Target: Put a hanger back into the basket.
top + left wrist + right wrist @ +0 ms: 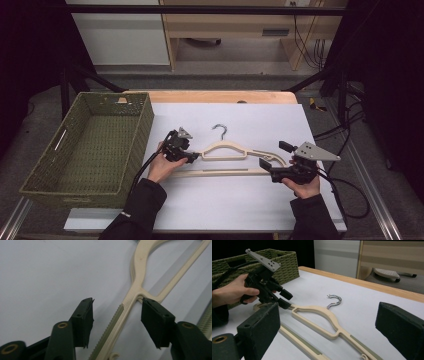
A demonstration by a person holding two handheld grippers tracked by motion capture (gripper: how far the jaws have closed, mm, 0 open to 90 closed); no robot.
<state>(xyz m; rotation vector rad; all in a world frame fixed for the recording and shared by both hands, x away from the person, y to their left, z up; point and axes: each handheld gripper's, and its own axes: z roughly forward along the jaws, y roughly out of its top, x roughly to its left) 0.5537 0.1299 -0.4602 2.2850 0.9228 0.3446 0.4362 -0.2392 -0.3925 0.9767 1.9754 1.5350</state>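
1. Overhead, the cream hanger (235, 157) lies flat on the white table (240, 210), right of the empty green basket (85, 150); a judgement: pickup is just starting, lifting remains. The left gripper (192, 157) meets its left end and the right gripper (265, 162) its right end.
2. Seen from the left gripper (116, 322), the jaws straddle the ribbed arm without pressing, so it is released.
3. From the right gripper (327, 340), wide jaws frame the hanger; nothing is grasped.
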